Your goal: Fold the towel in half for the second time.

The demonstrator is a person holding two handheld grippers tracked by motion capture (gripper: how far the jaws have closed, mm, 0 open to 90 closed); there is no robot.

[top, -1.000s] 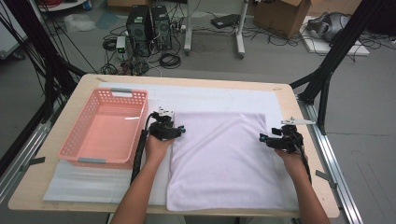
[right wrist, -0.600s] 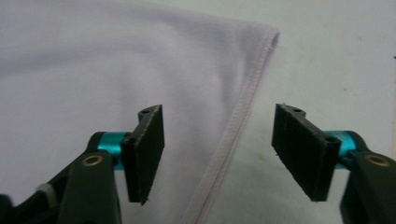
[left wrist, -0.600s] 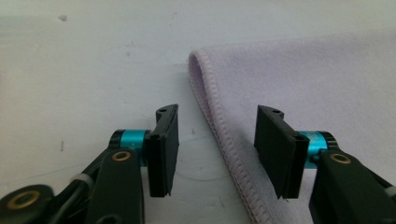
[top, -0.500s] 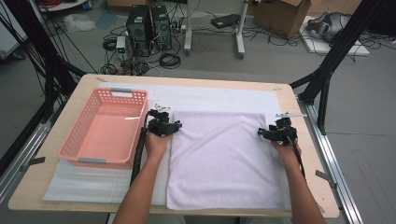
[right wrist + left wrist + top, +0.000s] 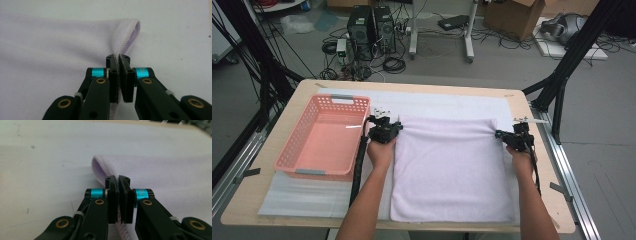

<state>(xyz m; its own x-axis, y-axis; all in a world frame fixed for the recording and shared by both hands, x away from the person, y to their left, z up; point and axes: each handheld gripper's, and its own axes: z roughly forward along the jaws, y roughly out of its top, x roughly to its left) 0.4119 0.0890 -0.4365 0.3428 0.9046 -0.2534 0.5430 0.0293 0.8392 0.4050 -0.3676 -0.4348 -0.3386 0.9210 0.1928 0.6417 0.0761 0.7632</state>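
Low in the high view, two forearms come up from the bottom edge, one at lower left of centre and one at lower right. Between them a pale lilac towel [image 5: 447, 170] lies flat on the table [image 5: 539, 200], filling the lower middle of the frame, its near edge close to the table's front.

The left gripper [image 5: 384, 131] sits at the towel's upper left corner, and its jaws have just been closing — in the left gripper view the left gripper [image 5: 118, 195] is pinched tight on the stitched hem, the towel [image 5: 162, 175] spreading away to the right of the frame with its corner curled up beyond the jaw tips.

The right gripper [image 5: 510, 137] sits at the towel's upper right corner; its jaws too have just been closing. In the right gripper view the right gripper [image 5: 118, 75] clamps the hem, the towel [image 5: 50, 50] stretching to the left and its corner folded upward.

At centre left a pink basket [image 5: 297, 150] stands just beside the left gripper — apart from the towel. A white sheet [image 5: 447, 102] covers the table under the towel.
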